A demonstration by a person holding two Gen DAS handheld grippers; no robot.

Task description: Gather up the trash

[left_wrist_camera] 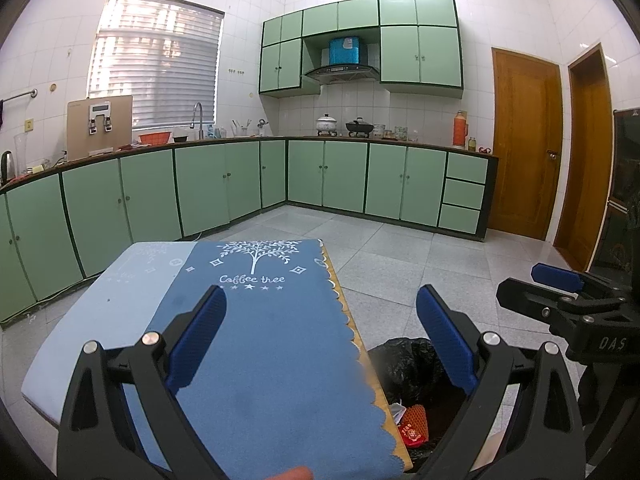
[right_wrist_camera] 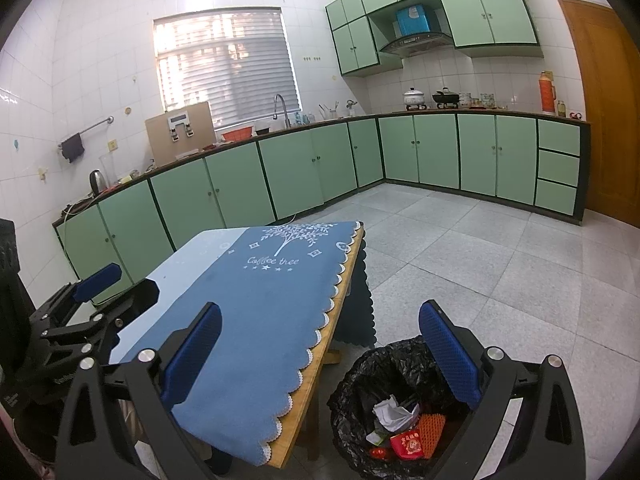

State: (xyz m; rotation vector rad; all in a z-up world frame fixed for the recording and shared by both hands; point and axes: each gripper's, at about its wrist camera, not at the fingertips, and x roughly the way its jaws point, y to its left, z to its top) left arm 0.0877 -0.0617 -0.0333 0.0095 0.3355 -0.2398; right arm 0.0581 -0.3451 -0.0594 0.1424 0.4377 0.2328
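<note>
A bin lined with a black bag (right_wrist_camera: 360,384) stands on the floor at the table's right side. Inside lie crumpled white paper (right_wrist_camera: 394,412), an orange foam net (right_wrist_camera: 432,428) and a red packet (right_wrist_camera: 408,444). The same bin (left_wrist_camera: 404,360) shows in the left wrist view, with the red trash (left_wrist_camera: 414,426) in it. My left gripper (left_wrist_camera: 320,332) is open and empty above the blue tablecloth (left_wrist_camera: 272,320). My right gripper (right_wrist_camera: 320,344) is open and empty, spanning the table edge and the bin. Each gripper also appears in the other's view: right gripper (left_wrist_camera: 560,280), left gripper (right_wrist_camera: 104,284).
A wooden table (right_wrist_camera: 320,360) carries a blue "Coffee tree" cloth (right_wrist_camera: 260,292). Green cabinets (left_wrist_camera: 328,176) line the walls in an L, with a sink, pots and a thermos on the counter. Wooden doors (left_wrist_camera: 524,144) stand at the right. Grey tiled floor (right_wrist_camera: 500,272) spreads beyond the table.
</note>
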